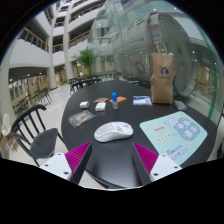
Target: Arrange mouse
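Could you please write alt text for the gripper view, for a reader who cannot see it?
A white mouse lies on a dark round table, just ahead of the open gripper, not yet between its fingers. A light printed mat lies beside the mouse, and a brown paper bag stands at the table's far side.

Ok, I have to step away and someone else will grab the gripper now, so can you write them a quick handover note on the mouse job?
Gripper: open, holding nothing, fingers hovering over the near edge of the dark round table.
Mouse: white, lying on the table just ahead of the fingers, not between them, untouched.
Mouse pad: light, printed, on the table to the right of the mouse, apart from it.
Further back: a brown paper bag and some small items.
Done: only the approach.
Left: close on the mouse, lift it, and probably set it on the mouse pad.
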`<action>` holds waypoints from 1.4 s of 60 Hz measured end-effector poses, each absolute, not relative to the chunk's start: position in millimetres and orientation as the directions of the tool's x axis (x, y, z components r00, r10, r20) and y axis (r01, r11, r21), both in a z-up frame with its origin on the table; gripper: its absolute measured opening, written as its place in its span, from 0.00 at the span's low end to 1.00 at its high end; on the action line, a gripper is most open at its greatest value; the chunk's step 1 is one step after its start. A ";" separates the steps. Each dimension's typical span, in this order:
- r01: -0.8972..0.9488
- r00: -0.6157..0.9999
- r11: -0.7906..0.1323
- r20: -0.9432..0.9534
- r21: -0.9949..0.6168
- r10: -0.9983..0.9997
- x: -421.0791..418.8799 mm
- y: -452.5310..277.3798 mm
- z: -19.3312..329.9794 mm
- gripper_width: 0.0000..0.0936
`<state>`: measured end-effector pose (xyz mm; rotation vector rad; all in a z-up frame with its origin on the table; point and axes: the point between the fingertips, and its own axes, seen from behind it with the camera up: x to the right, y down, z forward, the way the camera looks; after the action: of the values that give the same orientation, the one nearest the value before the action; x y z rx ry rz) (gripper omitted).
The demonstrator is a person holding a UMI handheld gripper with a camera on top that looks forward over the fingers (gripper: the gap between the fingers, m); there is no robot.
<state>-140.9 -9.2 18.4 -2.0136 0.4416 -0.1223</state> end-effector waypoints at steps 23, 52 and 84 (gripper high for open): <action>-0.282 0.913 -0.502 -0.068 -0.818 -0.402 -126.0 63.7 -13.3 0.91; -0.270 0.912 -0.614 0.007 -0.742 -0.410 -92.8 138.1 -20.0 0.78; -0.026 0.938 -0.557 0.172 -0.830 -0.301 2.7 7.5 98.2 0.45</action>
<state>2.7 7.5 98.2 -2.1395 0.2315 -0.3666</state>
